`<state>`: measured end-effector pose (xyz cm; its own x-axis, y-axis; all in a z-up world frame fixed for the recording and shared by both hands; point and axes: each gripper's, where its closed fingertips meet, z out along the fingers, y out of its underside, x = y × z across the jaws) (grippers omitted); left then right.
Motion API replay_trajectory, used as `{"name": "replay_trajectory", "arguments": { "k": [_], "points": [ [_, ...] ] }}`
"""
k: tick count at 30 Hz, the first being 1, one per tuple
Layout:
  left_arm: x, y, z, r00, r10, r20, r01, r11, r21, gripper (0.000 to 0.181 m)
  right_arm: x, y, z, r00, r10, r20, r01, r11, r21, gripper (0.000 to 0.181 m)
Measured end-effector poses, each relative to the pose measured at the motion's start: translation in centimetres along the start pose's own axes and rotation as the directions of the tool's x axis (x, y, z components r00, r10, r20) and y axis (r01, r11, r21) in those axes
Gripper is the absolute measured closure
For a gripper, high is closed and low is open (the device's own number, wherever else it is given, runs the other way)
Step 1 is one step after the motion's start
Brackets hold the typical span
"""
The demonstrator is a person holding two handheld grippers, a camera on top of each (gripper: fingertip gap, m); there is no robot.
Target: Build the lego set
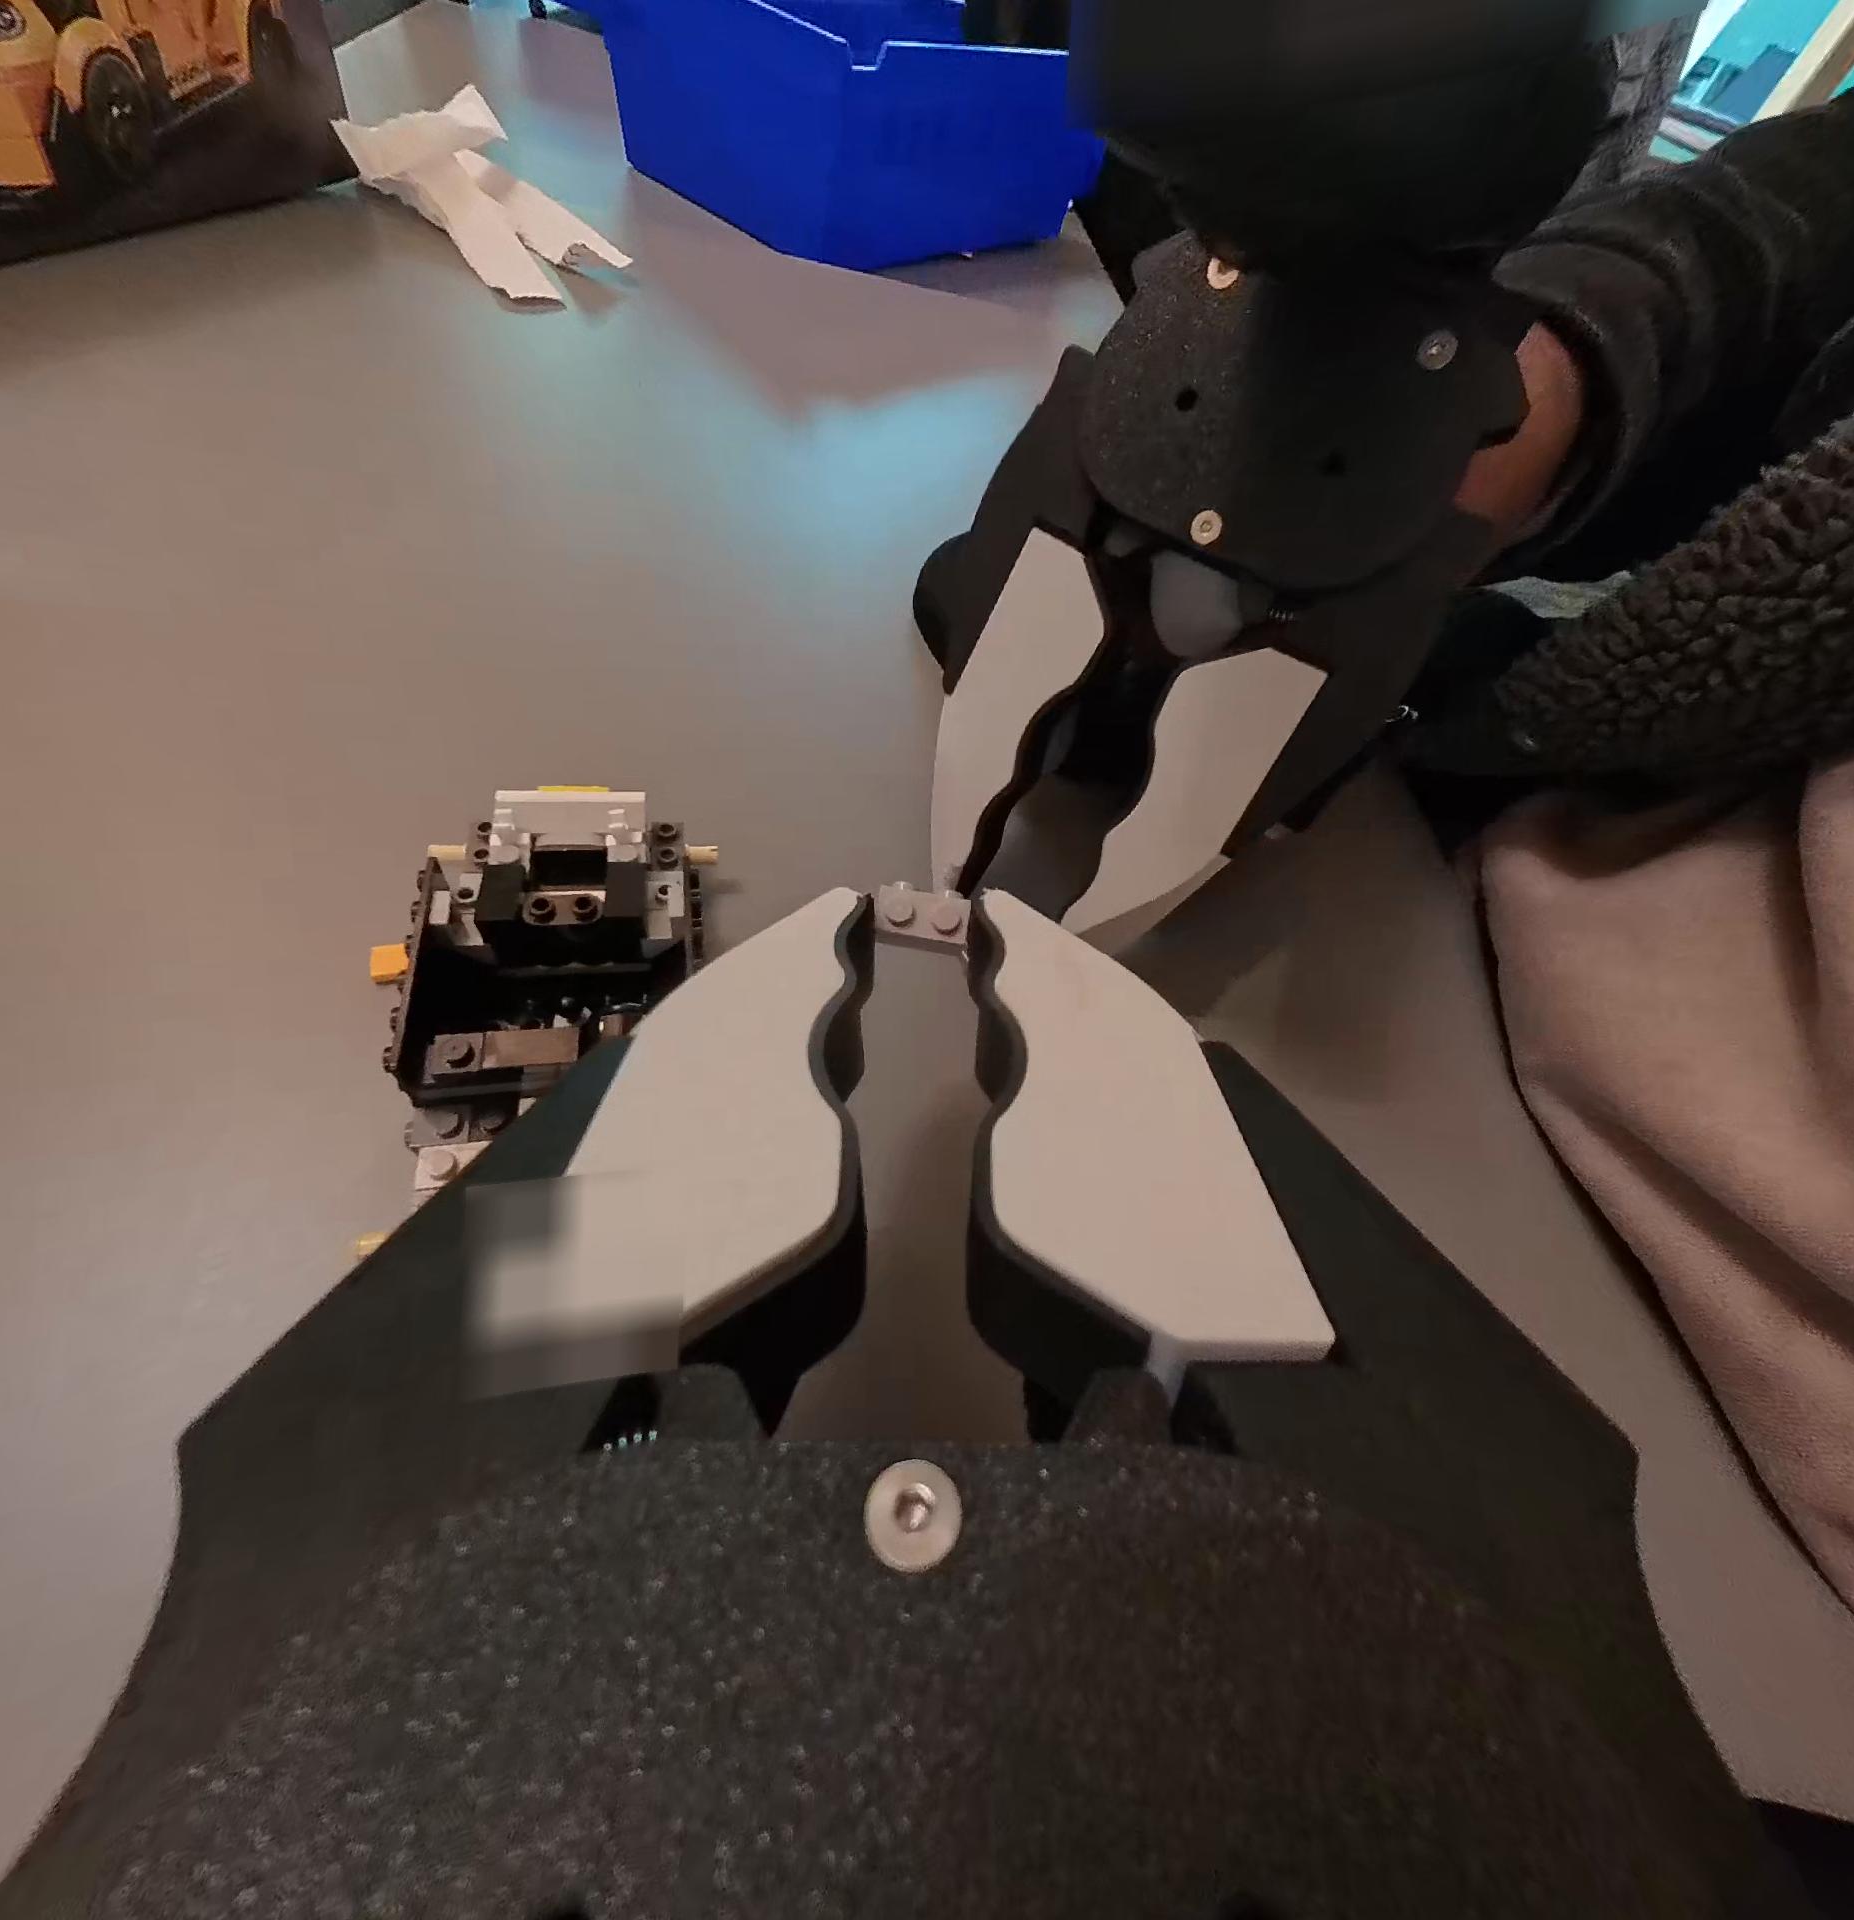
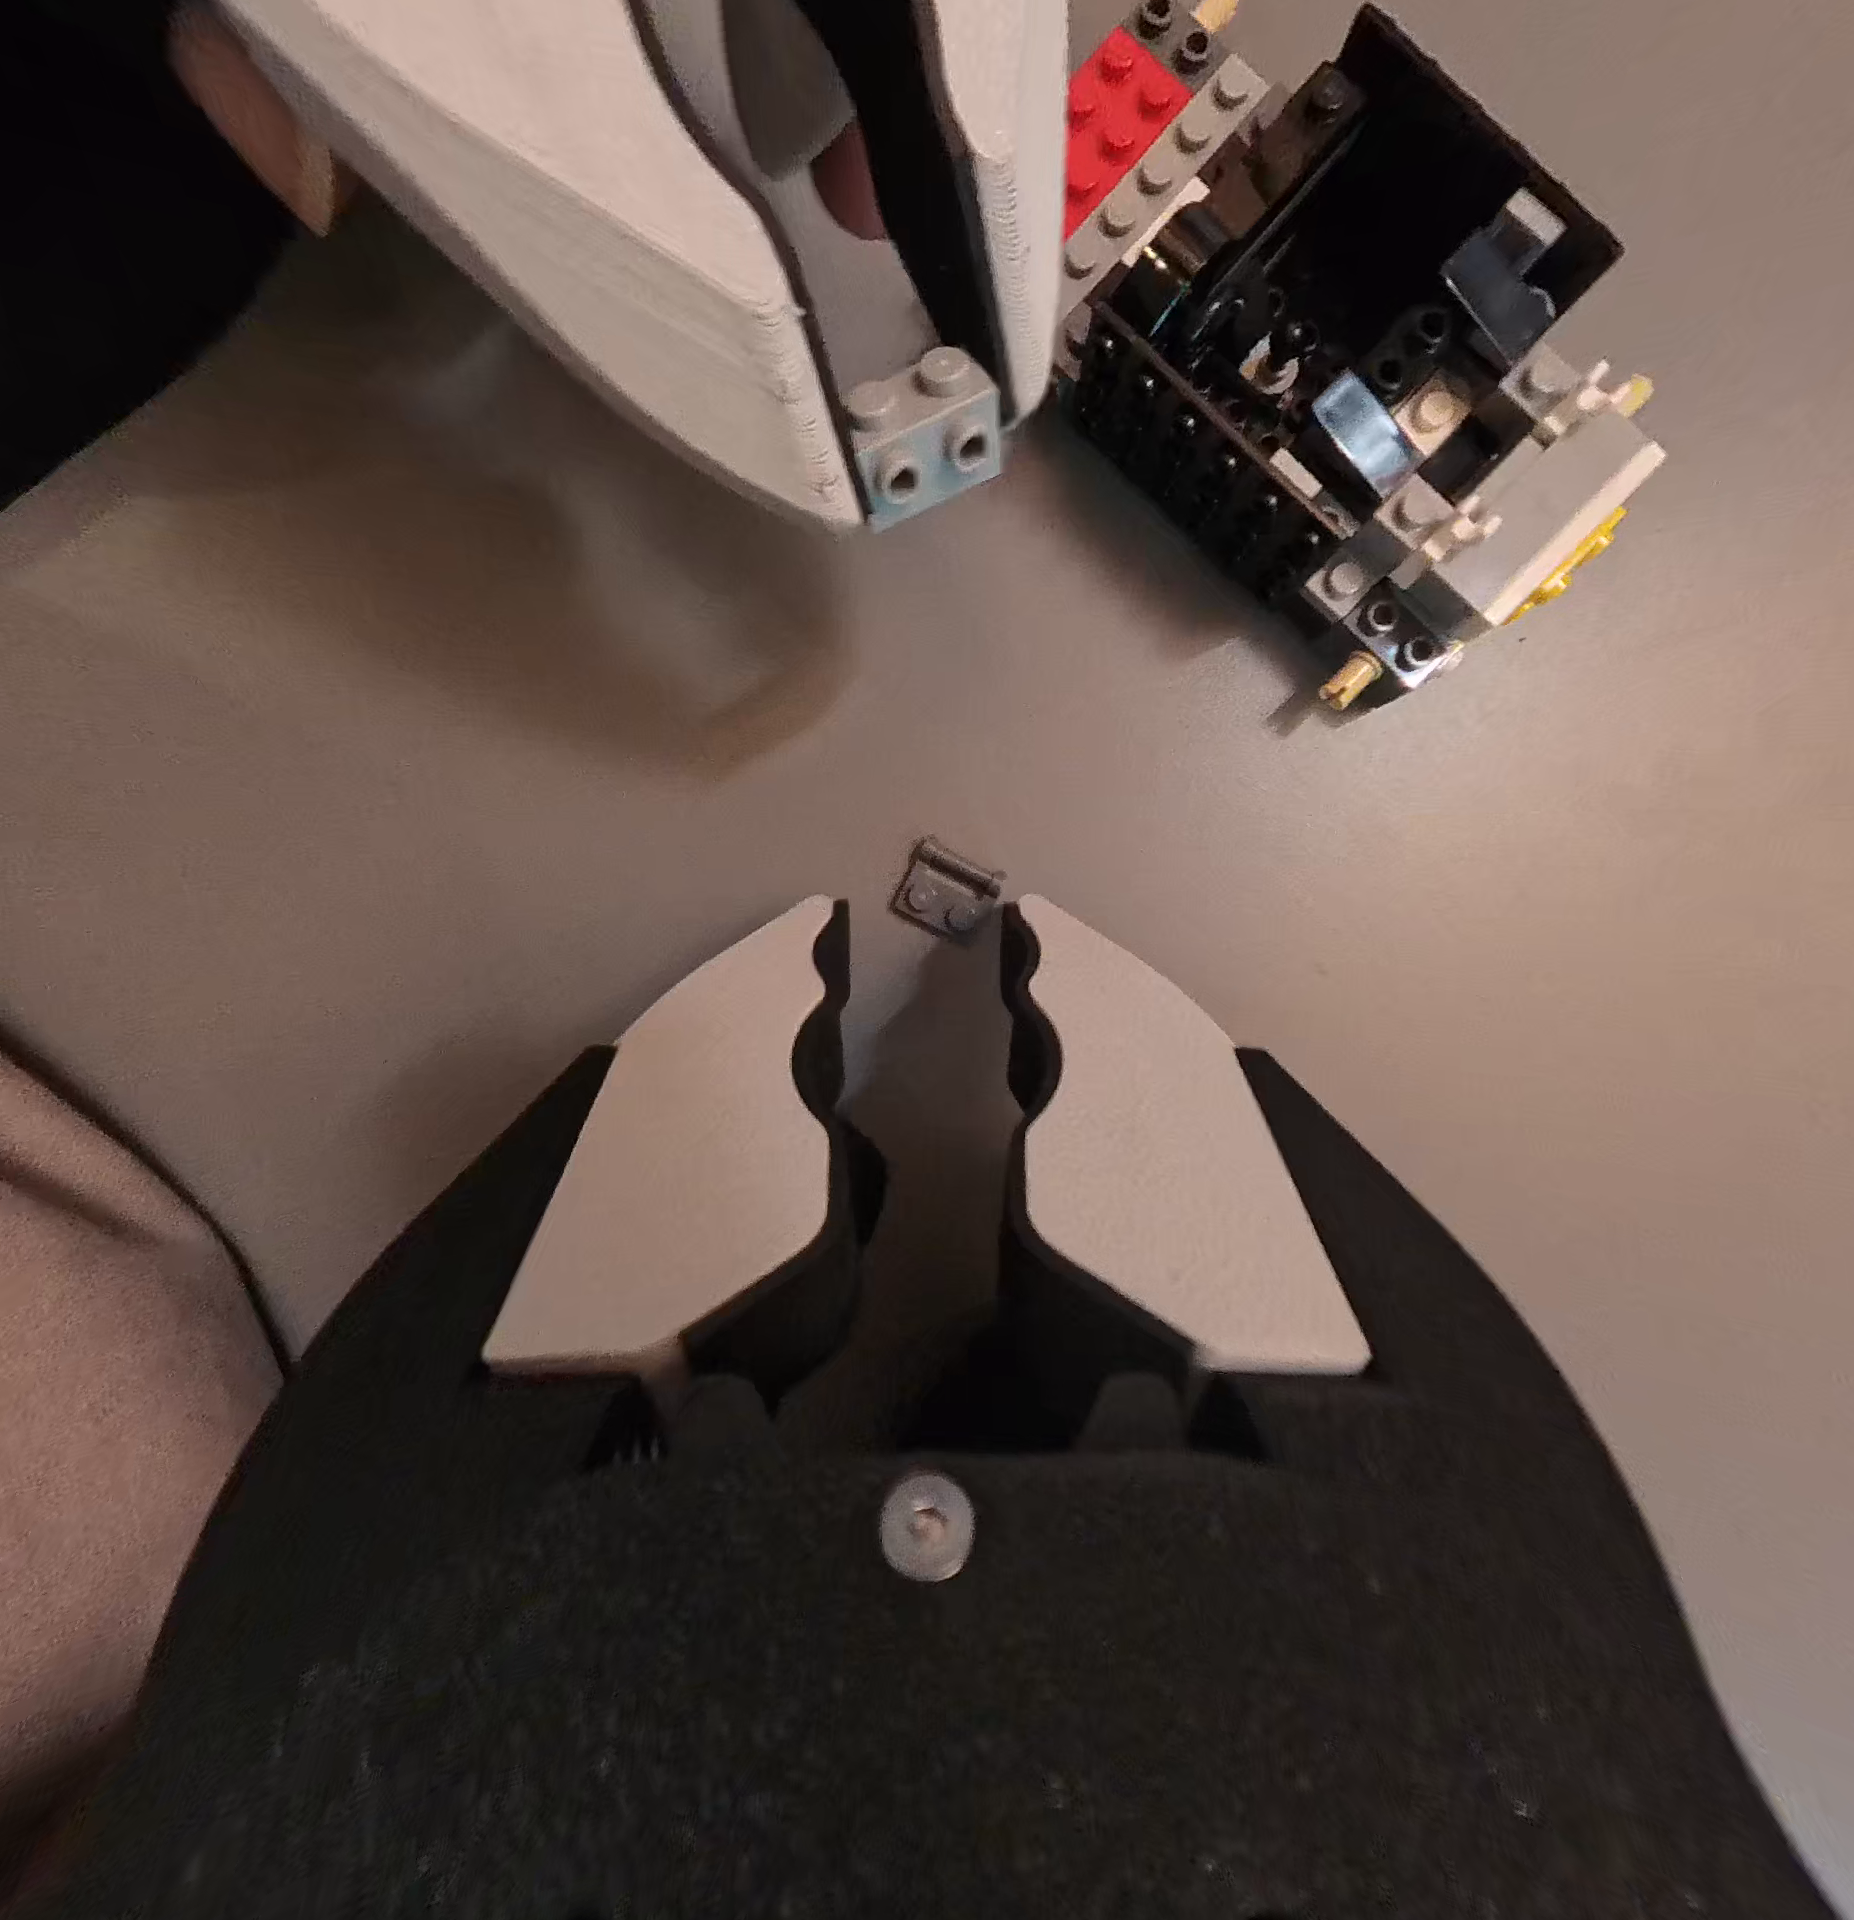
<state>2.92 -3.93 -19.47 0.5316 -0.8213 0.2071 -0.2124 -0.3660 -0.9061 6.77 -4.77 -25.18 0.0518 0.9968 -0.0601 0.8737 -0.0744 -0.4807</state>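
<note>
While the left gripper (image 1: 921, 914) clamps a grey brick (image 1: 924, 918) by its short ends at the very fingertips, the step in hand appears to be picking up a second part to join to it. Right gripper (image 2: 923, 906): parted a little, empty, tips straddling a small grey plate (image 2: 944, 896) flat on the table (image 2: 487, 665), wider than that plate; one finger (image 2: 1018, 940) sits just beside its edge. To do this well: the plate lies skewed to the fingers, so square the tips to its sides before closing, lower until they touch the table, and pinch low so the thin piece does not tip or skid. Brick: two studs on top, two hollow studs on one side face, held clear of the table, near the plate. Plate: two studs along one edge, a small clip or ledge on the other; exact form too small to tell. Model (image 2: 1349, 343): part-built, mostly black, with grey, white, red and yellow pieces, tan axle pins; on the table just beside the left gripper. Also present: blue bin (image 1: 850, 135), torn paper bag (image 1: 476, 187), set box (image 1: 123, 114), all well apart.
</note>
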Motion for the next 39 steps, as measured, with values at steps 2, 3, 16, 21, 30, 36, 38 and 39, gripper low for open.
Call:
{"name": "replay_trajectory", "arguments": {
  "k": [2,3,16,21,30,36,38,39],
  "points": [
    [0.0,0.2,0.0,1.000,0.007,0.001,-0.007,1.000,-0.011,0.165,0.2,-0.1,0.1,1.000,0.018,-0.022,-0.018,1.000,0.012,0.159],
    [0.1,0.2,0.0,1.000,0.008,-0.003,-0.008,1.000,-0.011,0.165,0.4,0.0,0.1,0.999,0.023,-0.032,-0.022,1.000,0.015,0.162],
    [1.1,-1.0,-0.4,0.998,0.042,-0.056,-0.038,0.997,0.071,0.165,0.1,-4.1,-4.1,0.959,-0.256,0.121,0.164,0.852,0.497,0.166],
    [1.8,-3.2,-1.4,0.994,0.019,-0.109,0.003,0.981,0.196,0.165,-0.2,-7.6,-9.1,0.917,-0.343,0.204,0.071,0.643,0.763,0.166],
    [2.7,-4.6,-2.2,0.982,-0.009,-0.188,0.061,0.959,0.275,0.165,-1.8,-8.8,-8.9,0.854,-0.436,0.284,0.048,0.609,0.791,0.166],
    [3.3,-4.9,-2.2,0.978,-0.001,-0.210,0.062,0.957,0.283,0.165,-2.3,-8.9,-8.9,0.833,-0.469,0.293,0.087,0.635,0.767,0.166],
    [3.4,-4.9,-2.2,0.977,0.003,-0.213,0.059,0.958,0.282,0.165,-2.3,-8.9,-8.9,0.828,-0.479,0.292,0.109,0.648,0.754,0.166],
    [3.4,-4.9,-2.2,0.977,0.003,-0.214,0.059,0.957,0.283,0.165,-2.4,-8.9,-8.9,0.826,-0.484,0.289,0.120,0.651,0.749,0.166]
  ]
}}
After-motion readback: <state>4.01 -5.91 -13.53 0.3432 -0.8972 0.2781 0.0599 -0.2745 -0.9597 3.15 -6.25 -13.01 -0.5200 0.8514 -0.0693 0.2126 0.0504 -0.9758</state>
